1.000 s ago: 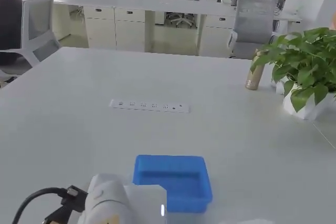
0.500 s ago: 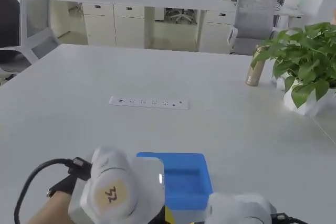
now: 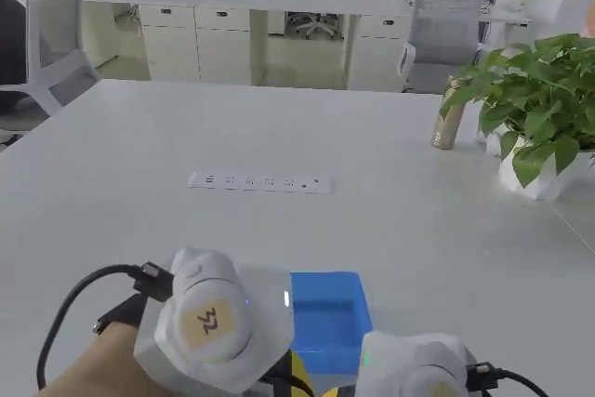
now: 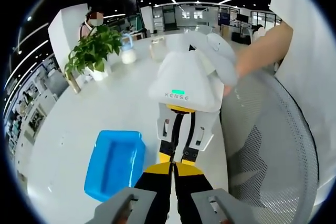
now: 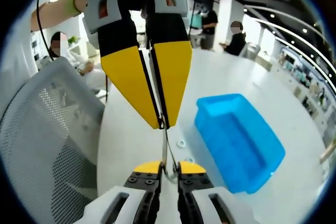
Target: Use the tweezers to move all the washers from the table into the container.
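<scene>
While left tool, right tool both clamp one tweezers: two washers, one container.

From my remote seat I see a broad white table with a white power strip lying flat near its middle. At the right edge a leafy green plant stands in a white pot, and a slim gold-coloured bottle stands upright just beside it. A grey office chair sits at the table's left corner and another chair at the far edge. Beyond them I see white cabinets (people farther back are too small to make out). A mesh chair back looms close in the left gripper view.
</scene>
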